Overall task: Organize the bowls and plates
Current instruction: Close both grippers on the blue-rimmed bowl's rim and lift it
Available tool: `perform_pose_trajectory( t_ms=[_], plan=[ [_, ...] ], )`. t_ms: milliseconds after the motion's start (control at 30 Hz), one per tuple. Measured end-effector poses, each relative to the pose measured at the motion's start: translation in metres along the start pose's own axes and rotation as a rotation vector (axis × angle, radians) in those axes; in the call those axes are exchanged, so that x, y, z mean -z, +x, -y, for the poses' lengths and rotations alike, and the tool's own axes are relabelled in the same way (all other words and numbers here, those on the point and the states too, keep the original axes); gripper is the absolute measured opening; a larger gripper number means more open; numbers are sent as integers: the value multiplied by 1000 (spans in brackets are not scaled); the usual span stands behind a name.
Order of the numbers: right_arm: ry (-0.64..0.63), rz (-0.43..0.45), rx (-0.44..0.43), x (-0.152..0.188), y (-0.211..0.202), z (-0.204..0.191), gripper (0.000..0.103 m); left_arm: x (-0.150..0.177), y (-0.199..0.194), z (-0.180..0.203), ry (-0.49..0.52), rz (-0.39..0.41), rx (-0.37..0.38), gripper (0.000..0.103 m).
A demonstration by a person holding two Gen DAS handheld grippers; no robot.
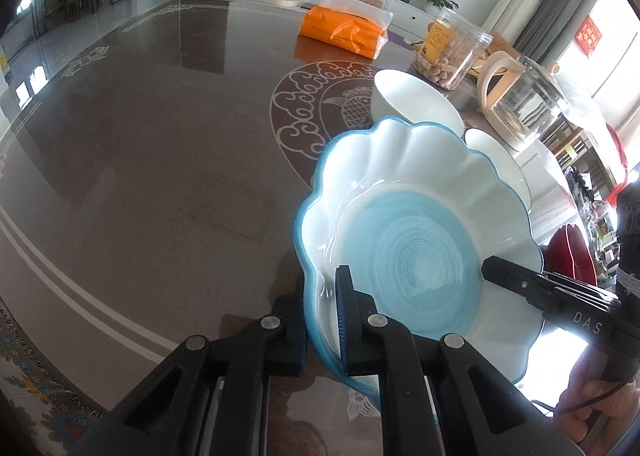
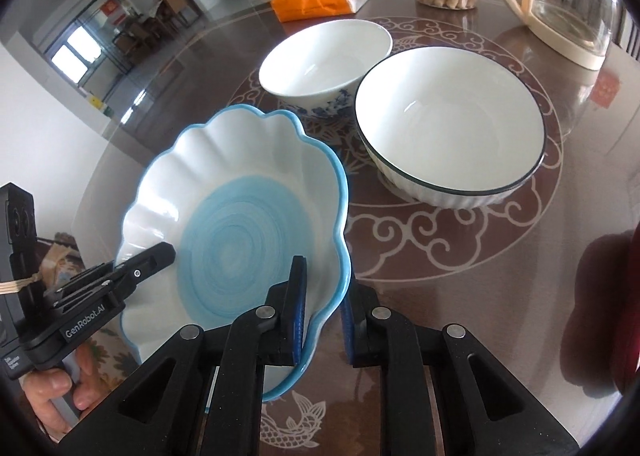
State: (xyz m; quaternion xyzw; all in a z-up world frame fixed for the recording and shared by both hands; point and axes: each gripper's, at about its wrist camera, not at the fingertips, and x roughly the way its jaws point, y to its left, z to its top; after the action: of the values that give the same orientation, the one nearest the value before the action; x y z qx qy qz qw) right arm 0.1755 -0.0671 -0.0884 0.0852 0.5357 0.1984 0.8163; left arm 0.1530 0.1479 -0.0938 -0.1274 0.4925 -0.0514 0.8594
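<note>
A scalloped white plate [image 1: 404,215] with a blue swirl centre and a blue rim sits tilted over the dark table [image 1: 160,135]. My left gripper [image 1: 322,320] is shut on its left rim, one pad inside and one outside. My right gripper [image 2: 322,318] clamps the opposite rim of the plate [image 2: 240,215]. Each gripper's upper finger shows in the other's view, lying over the plate's edge. Behind the plate stand a small white bowl with blue flowers [image 2: 324,55] and a larger white bowl with a dark rim [image 2: 448,123].
An orange tissue pack [image 1: 344,31], a clear jar of peanuts [image 1: 448,51] and a glass kettle with a cream handle [image 2: 560,3] stand at the far side. A red seat [image 2: 612,296] is at the right edge. A person's hand [image 2: 60,396] holds the left gripper's handle.
</note>
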Motion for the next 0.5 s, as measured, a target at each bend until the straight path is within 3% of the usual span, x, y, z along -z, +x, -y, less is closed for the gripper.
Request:
perform_pose_trajectory(
  t_ms=[267,500],
  plan=[
    [6,51,24,40,-64,14,18,30,-34,52,72,24,54,10],
    [100,29,83,73,-84,60,19,51,-6,95,121,-39,103,10]
  ],
)
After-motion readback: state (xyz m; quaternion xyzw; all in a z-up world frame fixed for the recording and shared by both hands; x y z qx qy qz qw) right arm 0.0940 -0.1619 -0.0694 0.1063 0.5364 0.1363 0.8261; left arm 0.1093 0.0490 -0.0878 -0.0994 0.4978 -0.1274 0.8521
